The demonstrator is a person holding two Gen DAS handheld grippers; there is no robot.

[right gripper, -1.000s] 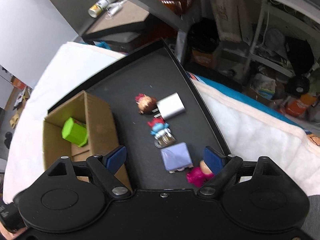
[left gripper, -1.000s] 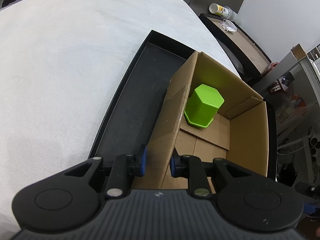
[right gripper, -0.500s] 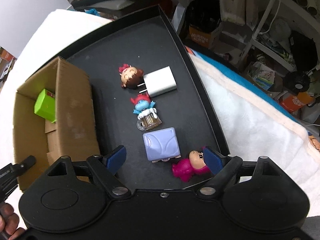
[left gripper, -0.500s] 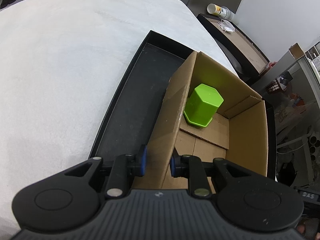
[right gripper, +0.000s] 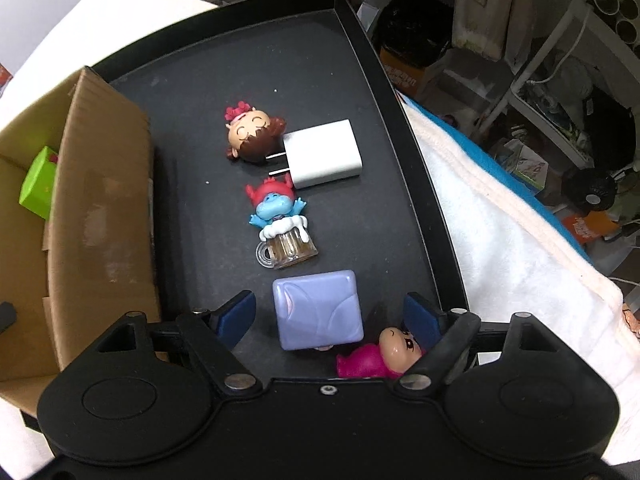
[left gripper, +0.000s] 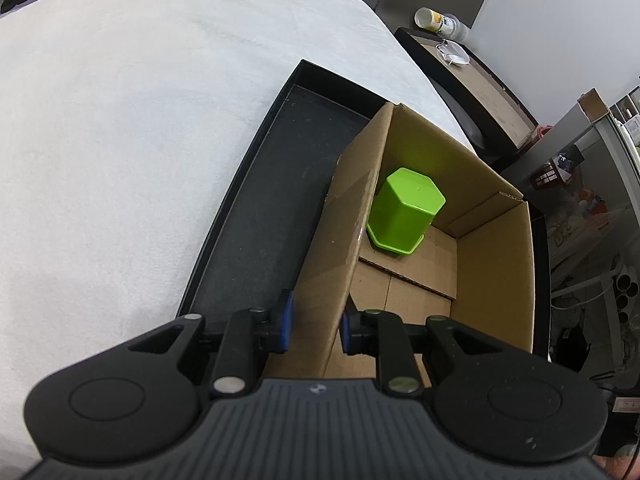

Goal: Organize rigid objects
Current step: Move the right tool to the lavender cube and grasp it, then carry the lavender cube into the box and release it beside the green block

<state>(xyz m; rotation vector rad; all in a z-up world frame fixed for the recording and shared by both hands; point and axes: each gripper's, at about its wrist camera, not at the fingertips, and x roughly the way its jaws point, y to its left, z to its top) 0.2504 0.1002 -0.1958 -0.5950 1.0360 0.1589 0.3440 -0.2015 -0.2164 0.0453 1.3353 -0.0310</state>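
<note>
The right gripper (right gripper: pixel 330 314) has come lower over the black tray (right gripper: pixel 404 128), and its jaws have just been closing in; they stand apart, touching nothing, with the purple box (right gripper: pixel 318 310) between them. That box looks like the next thing to go.

The left gripper (left gripper: pixel 316 326) keeps its jaws clenched on the wall of the cardboard box (left gripper: pixel 496 280), which holds a green cup (left gripper: pixel 404 212) at 12 o'clock.

A pink toy (right gripper: pixel 378 356) sits just beside the purple box at 4 o'clock. The mug toy (right gripper: pixel 286 246) is near at 12 o'clock. The tray rim is close on the right.
</note>
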